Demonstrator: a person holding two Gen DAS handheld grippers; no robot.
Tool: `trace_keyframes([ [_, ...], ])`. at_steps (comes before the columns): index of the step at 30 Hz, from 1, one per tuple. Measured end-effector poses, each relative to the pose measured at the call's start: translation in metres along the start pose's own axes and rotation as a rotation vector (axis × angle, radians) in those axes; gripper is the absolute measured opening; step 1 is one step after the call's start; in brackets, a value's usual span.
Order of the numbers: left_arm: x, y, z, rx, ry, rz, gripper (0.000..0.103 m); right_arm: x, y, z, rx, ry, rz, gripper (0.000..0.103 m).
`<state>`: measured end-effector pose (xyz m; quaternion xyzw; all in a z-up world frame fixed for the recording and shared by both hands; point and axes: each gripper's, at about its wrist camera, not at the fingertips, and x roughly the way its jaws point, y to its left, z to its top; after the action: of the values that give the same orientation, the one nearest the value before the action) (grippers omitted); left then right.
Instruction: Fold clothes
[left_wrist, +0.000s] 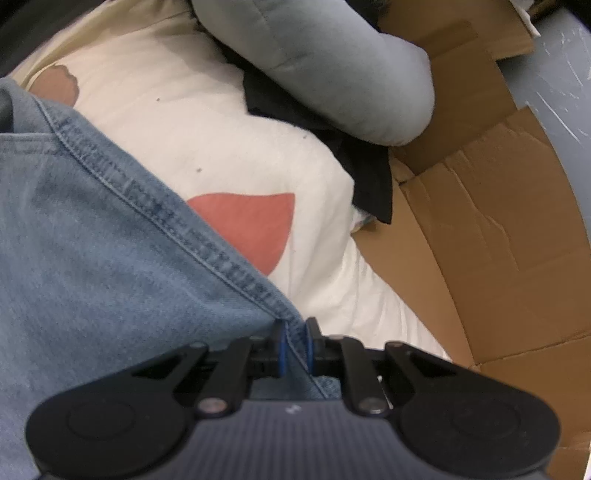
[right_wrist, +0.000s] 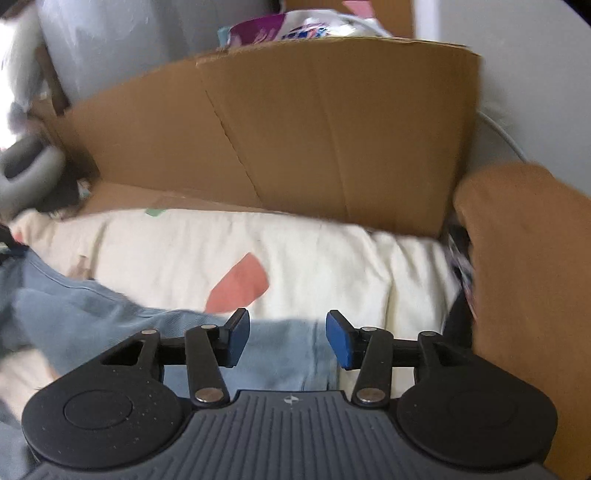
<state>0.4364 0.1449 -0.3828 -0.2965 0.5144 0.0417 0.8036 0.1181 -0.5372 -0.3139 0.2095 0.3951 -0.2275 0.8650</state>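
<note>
Left hand-held gripper (left_wrist: 294, 347) pinches jeans (left_wrist: 110, 240) seam; right hand-held gripper (right_wrist: 287, 338) gapes above.

The left tool (left_wrist: 293, 345) is matte black: two round-lobed housings, silver pivot screws on flat linkage bars, a ribbed grey body with a small white mark, blue-edged finger pads. The right tool (right_wrist: 286, 339) matches, its blue pads (right_wrist: 341, 345) broad and rectangular.

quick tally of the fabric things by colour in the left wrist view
blue denim: 1, the jeans pinched in the left gripper
cream with red patches: 1, the cover
pale grey: 1, the padded garment
black: 1, the cloth
total: 4
</note>
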Motion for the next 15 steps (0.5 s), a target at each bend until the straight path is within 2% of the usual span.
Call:
trace_keyframes([
  [4,0.001,-0.002,0.000,-0.012,0.000,0.013,0.011,0.029,-0.006,0.006,0.017,0.037,-0.025,0.053],
  [8,0.003,-0.005,0.000,-0.004,-0.001,0.026,0.011,0.040,-0.011,0.002,0.035,0.036,-0.053,0.053],
  [15,0.005,-0.009,-0.002,0.009,-0.003,0.050,0.011,0.053,-0.020,-0.010,0.106,0.058,-0.049,0.051],
])
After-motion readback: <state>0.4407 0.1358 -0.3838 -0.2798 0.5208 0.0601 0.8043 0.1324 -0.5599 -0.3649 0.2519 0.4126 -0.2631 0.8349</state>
